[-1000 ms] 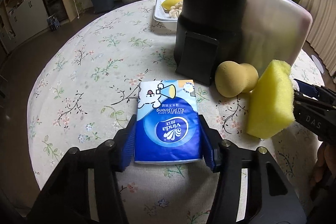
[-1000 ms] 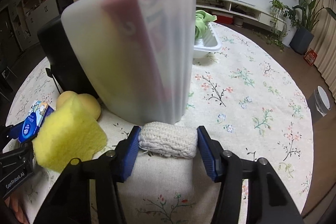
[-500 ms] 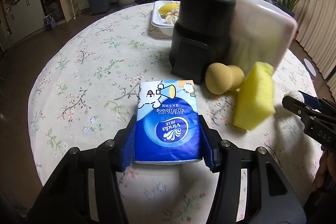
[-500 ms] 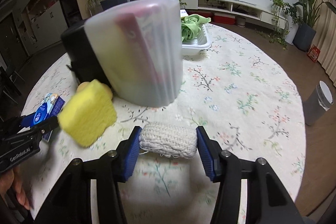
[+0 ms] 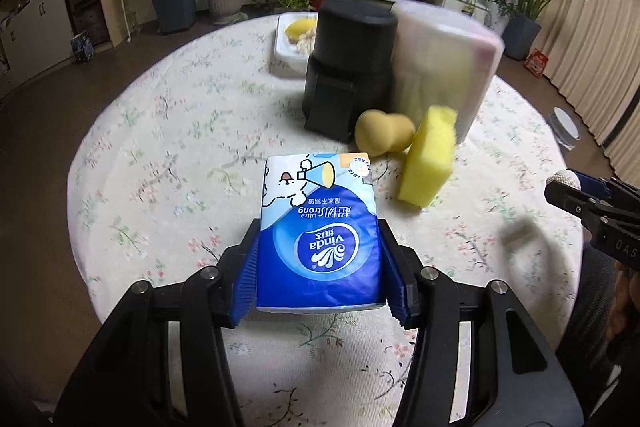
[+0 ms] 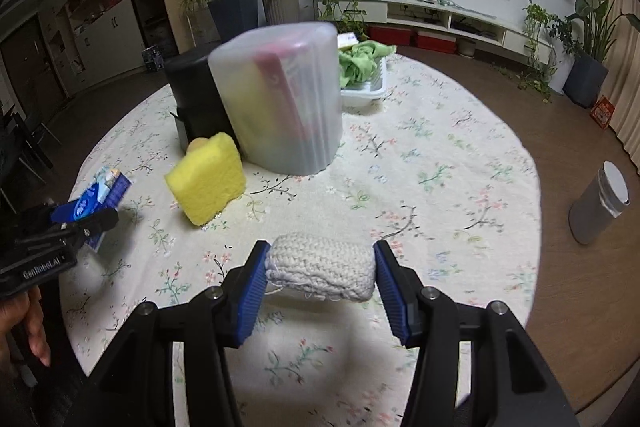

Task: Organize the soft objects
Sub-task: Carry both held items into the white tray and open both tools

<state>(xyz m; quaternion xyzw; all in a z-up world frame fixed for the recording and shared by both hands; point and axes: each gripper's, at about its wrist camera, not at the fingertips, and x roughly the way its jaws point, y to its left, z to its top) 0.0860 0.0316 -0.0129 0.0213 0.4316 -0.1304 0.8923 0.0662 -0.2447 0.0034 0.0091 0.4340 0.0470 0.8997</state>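
The left gripper (image 5: 318,269) is clamped on a blue tissue pack (image 5: 318,239), its blue pads (image 5: 248,279) pressed flat against both long sides, the jaws about a third apart with the pack filling the gap. The pack sits at lower centre of the left wrist view, its printed end pointing away toward the middle of the frame, and it appears lifted clear of the floral tablecloth (image 5: 160,147). The right gripper (image 6: 320,269) grasps a knitted cream roll (image 6: 322,267) in the same way, one pad at each end, jaws at a similar moderate width; the roll hangs above the cloth at lower centre of the right wrist view, with a shadow beneath it. Each gripper shows in the other's view: the right at the right edge of the left view, with the roll's end just visible at its tip, the left at the left edge of the right view, with the pack in its jaws and a hand (image 6: 28,323) below it. On the table, a yellow sponge (image 5: 430,157) stands tilted on edge just beside a tan sponge (image 5: 384,135), both in front of a black container (image 5: 350,67) and a translucent bin (image 6: 286,103) that holds coloured items. A white tray (image 6: 366,87) with green cloth lies behind the bin.
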